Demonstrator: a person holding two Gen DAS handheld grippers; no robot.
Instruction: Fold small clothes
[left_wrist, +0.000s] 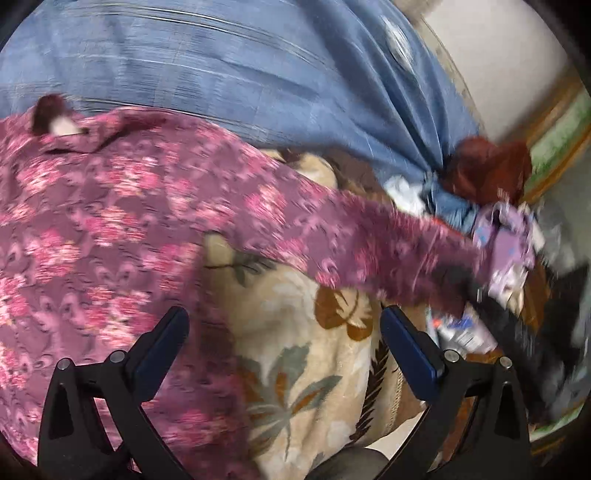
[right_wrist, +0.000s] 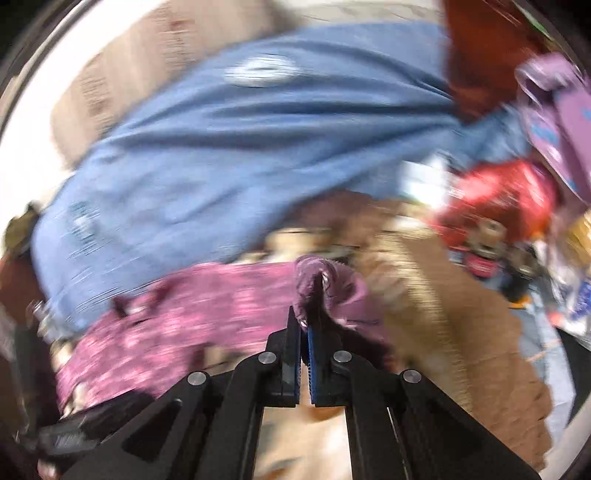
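Observation:
A purple garment with pink flowers lies spread over a beige leaf-patterned blanket, one sleeve stretched out to the right. My left gripper hovers above its lower edge, jaws wide apart with nothing between them. In the right wrist view my right gripper is shut on a bunched end of the same purple garment; the rest of the cloth trails off to the left. Both views are motion-blurred.
A large blue cloth lies beyond the garment. To the right sits a heap of other clothes: a dark red piece, a lilac printed piece and a bright red item. A brown blanket patch is at right.

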